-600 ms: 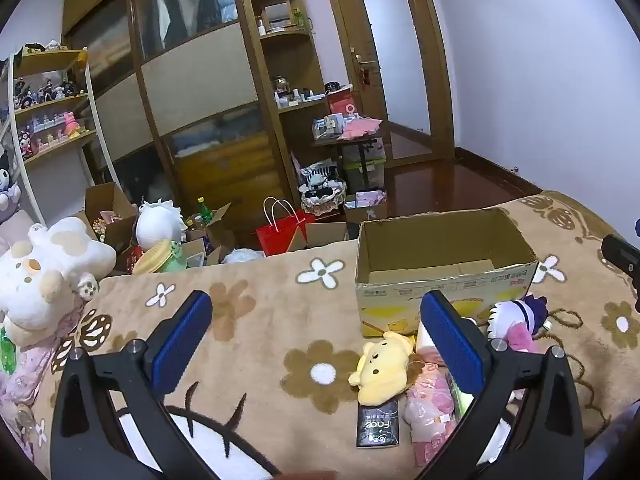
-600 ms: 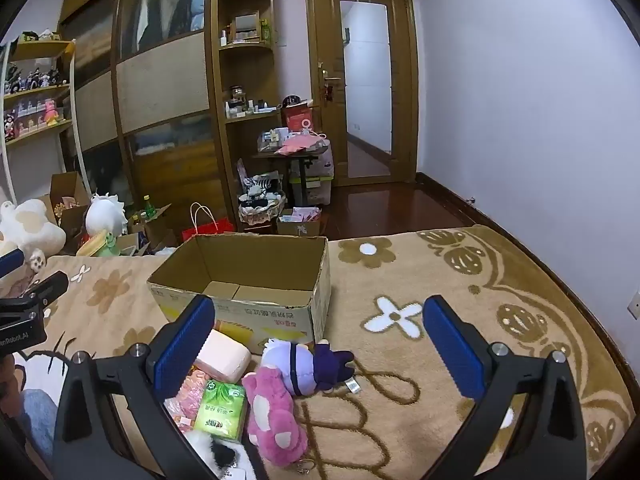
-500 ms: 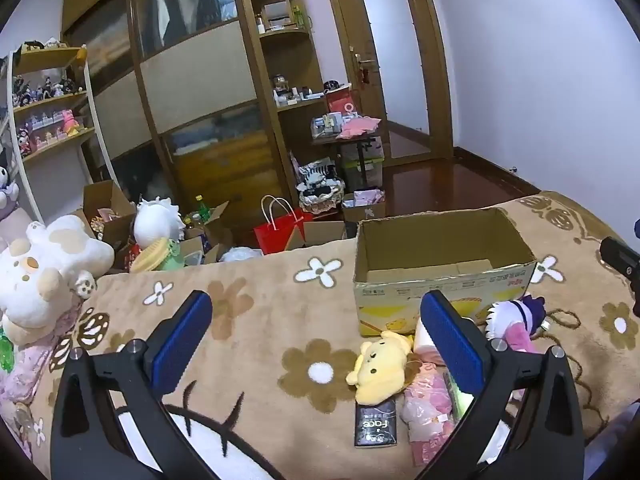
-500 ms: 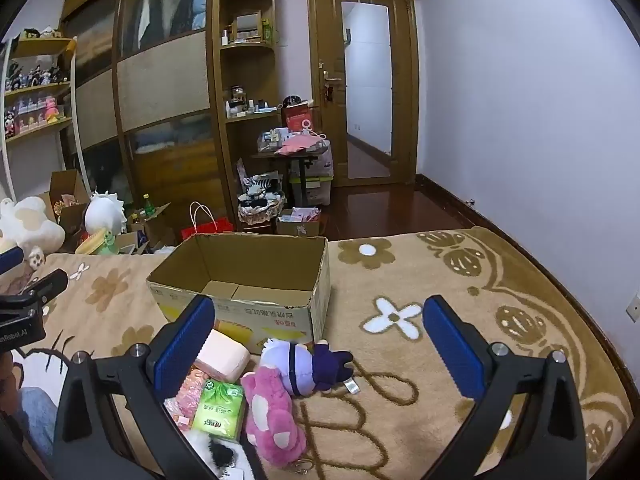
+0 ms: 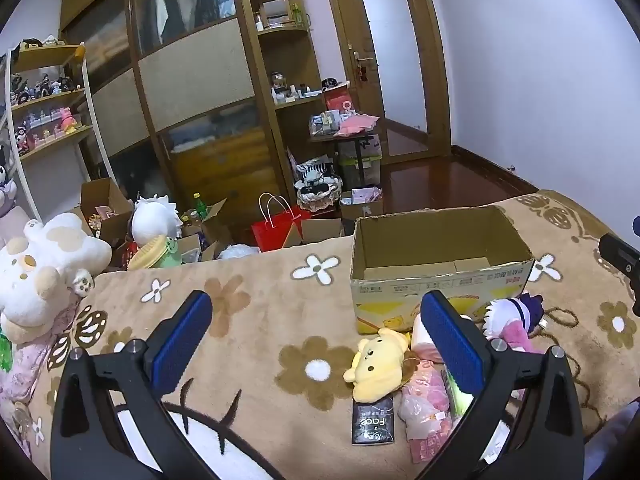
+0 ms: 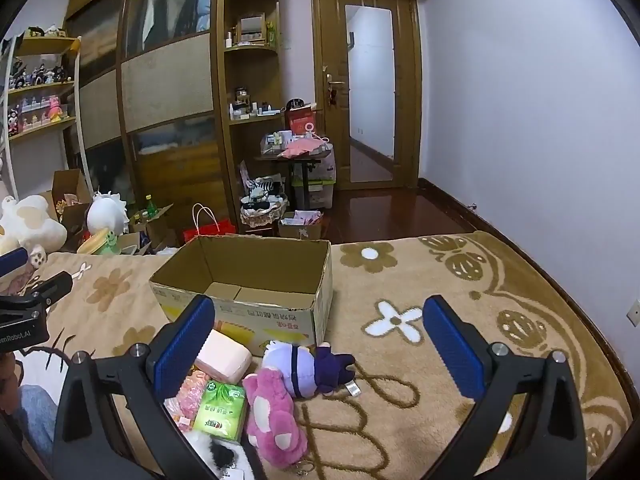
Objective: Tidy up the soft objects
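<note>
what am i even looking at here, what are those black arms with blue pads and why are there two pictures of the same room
There is no robot here. A person holds a handheld gripper in each hand, and each one carries a wide-angle camera looking forward along its two fingers. One picture comes from the left gripper, the other from the right gripper. The black arms with blue pads are the gripper fingers. Both stand wide open and hold nothing.

Below them is a bed with a brown flowered blanket. On it sits an open cardboard box that looks empty. In front of the box lies a small pile: a yellow plush, a purple and white plush doll, a pink plush, a green tissue pack and a pink packet. These soft things presumably go into the box.
</note>
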Available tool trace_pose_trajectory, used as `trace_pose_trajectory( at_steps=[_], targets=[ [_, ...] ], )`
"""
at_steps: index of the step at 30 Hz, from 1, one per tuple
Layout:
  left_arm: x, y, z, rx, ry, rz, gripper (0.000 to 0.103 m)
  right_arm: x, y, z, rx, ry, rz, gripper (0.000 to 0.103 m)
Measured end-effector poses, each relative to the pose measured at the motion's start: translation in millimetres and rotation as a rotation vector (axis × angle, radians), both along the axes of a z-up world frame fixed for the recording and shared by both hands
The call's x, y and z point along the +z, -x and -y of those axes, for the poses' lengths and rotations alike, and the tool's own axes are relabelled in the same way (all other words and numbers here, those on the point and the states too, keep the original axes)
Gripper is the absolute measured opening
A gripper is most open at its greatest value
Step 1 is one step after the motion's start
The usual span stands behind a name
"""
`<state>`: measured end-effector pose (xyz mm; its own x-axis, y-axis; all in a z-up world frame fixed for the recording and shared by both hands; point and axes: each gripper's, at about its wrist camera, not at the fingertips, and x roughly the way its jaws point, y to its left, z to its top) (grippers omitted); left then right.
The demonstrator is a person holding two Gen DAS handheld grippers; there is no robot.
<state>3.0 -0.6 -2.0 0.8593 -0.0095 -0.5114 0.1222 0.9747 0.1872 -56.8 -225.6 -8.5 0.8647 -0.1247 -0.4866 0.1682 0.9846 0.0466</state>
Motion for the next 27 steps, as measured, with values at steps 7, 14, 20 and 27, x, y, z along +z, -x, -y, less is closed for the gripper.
trace_pose_trajectory(
  at_steps=[7,14,20,27],
  targets=[
    [2.1,1.9,-1.8,0.001,0.004,0.002,0.103,5.4,1.5,4.2,-0.002,0.0,0.011,0.103],
    [2.1,2.6,1.7,-0.006,-0.01,0.004,0.103,6.1,2.1,3.2,-0.002,0.003,0.012,0.103],
    [3.0,2.8,2.3,-0.008,-0.014,0.002,0.103,6.3,2.3,2.2,-0.003,0.005,0.012,0.103],
    [2.4,2.8,2.5,-0.007,-0.012,0.002,0.103,5.9,3.0,1.5,-0.003,0.006,0.015,0.103]
  ],
)
